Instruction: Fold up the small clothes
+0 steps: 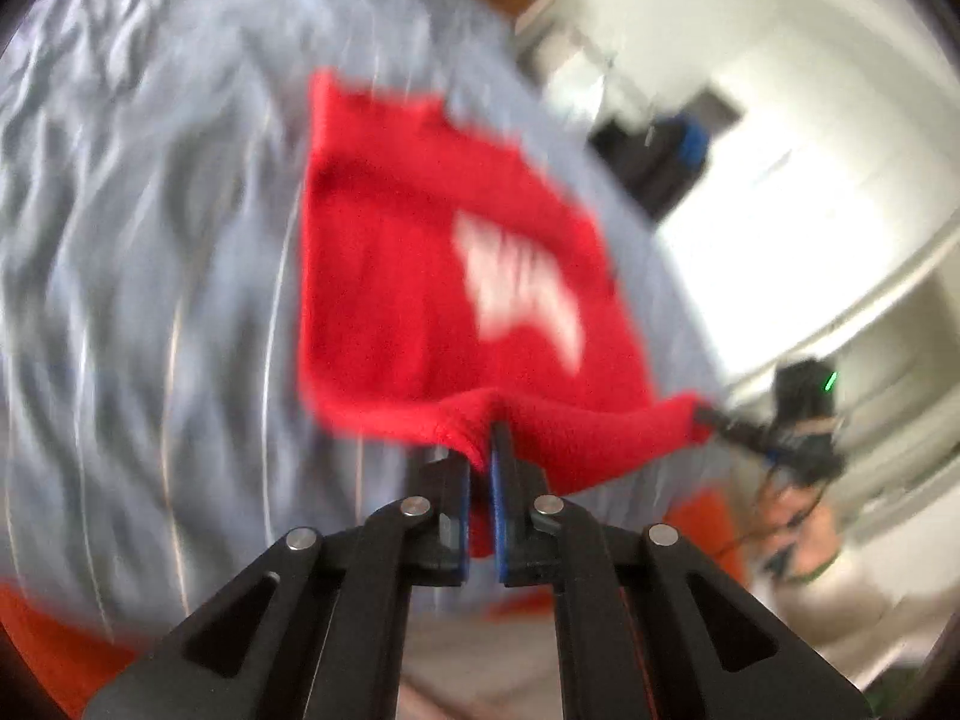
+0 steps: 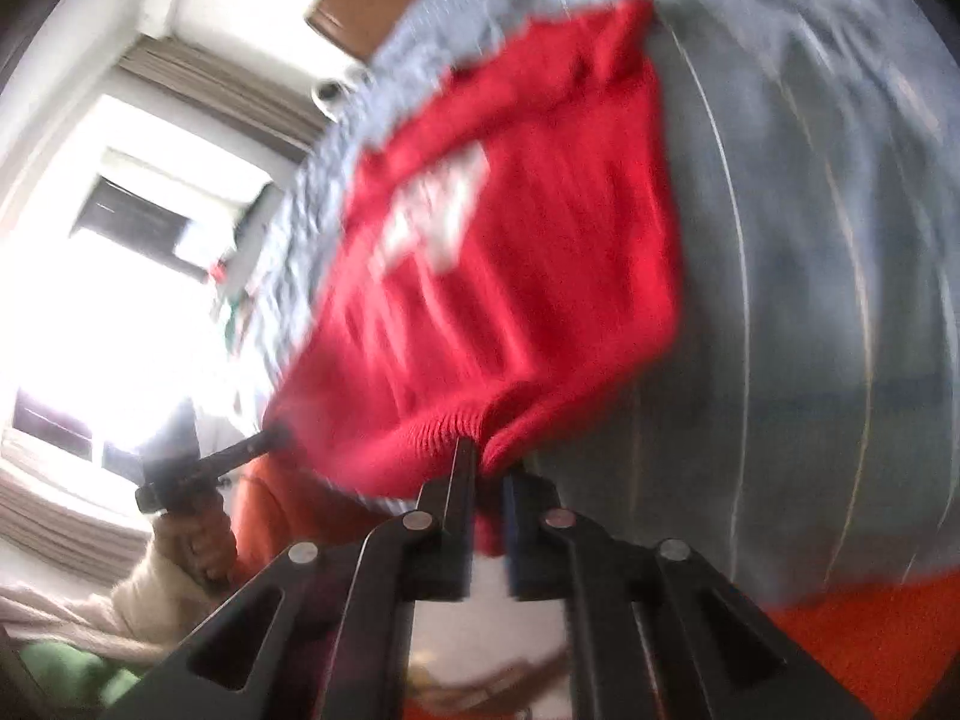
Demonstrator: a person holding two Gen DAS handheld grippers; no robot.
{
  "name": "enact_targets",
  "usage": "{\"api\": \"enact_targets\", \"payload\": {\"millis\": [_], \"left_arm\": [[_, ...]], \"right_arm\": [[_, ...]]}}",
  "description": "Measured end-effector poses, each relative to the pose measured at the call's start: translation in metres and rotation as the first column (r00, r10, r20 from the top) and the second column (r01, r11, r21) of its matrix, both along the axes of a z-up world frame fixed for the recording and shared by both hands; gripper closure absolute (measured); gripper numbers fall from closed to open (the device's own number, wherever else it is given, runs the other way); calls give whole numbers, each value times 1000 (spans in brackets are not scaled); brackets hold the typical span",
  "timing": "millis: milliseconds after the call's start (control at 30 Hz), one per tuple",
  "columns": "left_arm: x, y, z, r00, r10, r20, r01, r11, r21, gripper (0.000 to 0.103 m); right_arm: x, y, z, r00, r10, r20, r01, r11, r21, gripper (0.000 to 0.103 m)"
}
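left gripper (image 1: 487, 441): clamped on the hem of the red knit sweater (image 1: 420, 252)
right gripper (image 2: 480, 459): pinching the same hem
sweater: lying on the grey striped bedsheet (image 1: 150, 240)

No legible text in either view.
The red garment (image 1: 420, 252) bears a white print (image 1: 516, 288) on its front, seen from both wrist cameras, but motion blur smears it into ragged white patches; whether it is lettering or a logo cannot be told. Nothing else in view carries readable words, numbers or signs.
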State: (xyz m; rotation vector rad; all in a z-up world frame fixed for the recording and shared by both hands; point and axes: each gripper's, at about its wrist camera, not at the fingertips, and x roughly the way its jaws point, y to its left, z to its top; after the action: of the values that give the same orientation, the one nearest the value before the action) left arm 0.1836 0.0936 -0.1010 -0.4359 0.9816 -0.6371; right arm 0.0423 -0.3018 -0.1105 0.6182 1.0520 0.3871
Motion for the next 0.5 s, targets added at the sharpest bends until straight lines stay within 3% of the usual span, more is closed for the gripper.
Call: {"api": "enact_targets", "payload": {"millis": [100, 233, 300, 367, 400, 433, 500], "left_arm": [[69, -12, 19, 996, 48, 76, -50, 998, 27, 99], [152, -50, 17, 990, 102, 96, -109, 991, 76, 99], [201, -64, 10, 988, 137, 73, -144, 985, 97, 99], [216, -94, -5, 986, 158, 56, -164, 980, 117, 99], [244, -93, -14, 984, 172, 43, -176, 975, 133, 99], [246, -98, -26, 983, 182, 34, -185, 971, 149, 98], [260, -99, -43, 975, 224, 5, -221, 955, 196, 84]], "right_arm": [[52, -11, 18, 994, -37, 106, 41, 999, -36, 96], [136, -25, 26, 977, -90, 194, 102, 993, -53, 96], [181, -32, 18, 972, -128, 198, 142, 988, -58, 96], [220, -38, 7, 968, -168, 188, 182, 981, -60, 96], [235, -42, 3, 965, -184, 185, 198, 978, -58, 96], [250, -46, -2, 964, -198, 179, 210, 977, -48, 96], [280, -59, -19, 960, -232, 156, 237, 971, -14, 91]]}}
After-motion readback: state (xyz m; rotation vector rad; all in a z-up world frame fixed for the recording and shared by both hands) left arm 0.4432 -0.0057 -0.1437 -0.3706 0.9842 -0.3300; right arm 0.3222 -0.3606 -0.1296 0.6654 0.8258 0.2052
